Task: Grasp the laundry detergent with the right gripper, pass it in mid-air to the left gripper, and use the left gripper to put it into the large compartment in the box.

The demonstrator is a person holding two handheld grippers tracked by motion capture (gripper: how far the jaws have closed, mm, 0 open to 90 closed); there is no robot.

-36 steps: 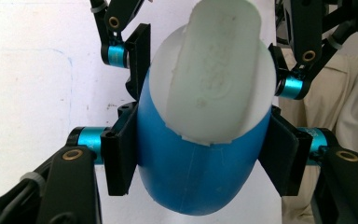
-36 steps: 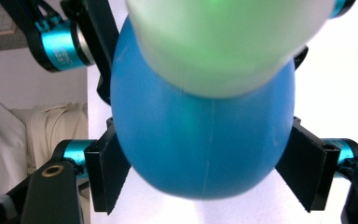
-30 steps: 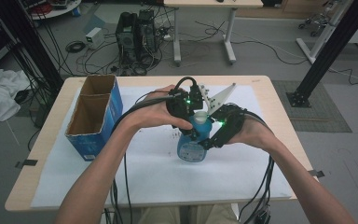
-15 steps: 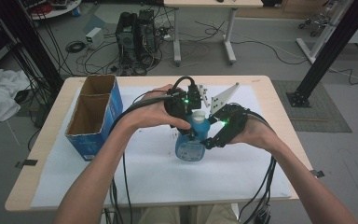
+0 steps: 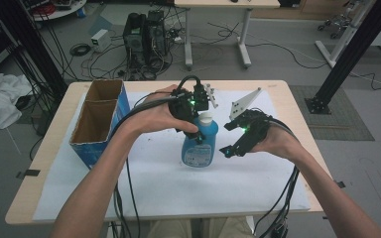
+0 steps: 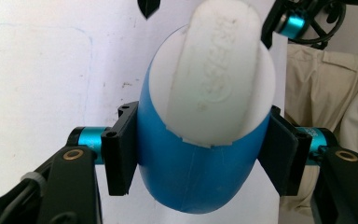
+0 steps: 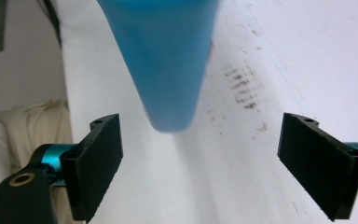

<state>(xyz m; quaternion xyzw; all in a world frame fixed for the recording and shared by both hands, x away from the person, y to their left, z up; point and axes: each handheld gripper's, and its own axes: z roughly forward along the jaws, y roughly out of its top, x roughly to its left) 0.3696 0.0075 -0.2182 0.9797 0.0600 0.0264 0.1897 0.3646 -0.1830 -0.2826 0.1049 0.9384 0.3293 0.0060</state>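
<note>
Left gripper (image 6: 200, 154) clamps blue, white-capped bottle (image 6: 200, 163).

text: none legible | cap (image 6: 216, 74): embossed lettering, blurred | bottle (image 5: 198, 141): label unreadable

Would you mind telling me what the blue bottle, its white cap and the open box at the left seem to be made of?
Blue bottle: probably smooth, slightly glossy plastic, with a moulded seam.
White cap: likely matte plastic; embossed lettering shows on its top.
Open box: cardboard, plain brown inside, printed blue outside.
</note>
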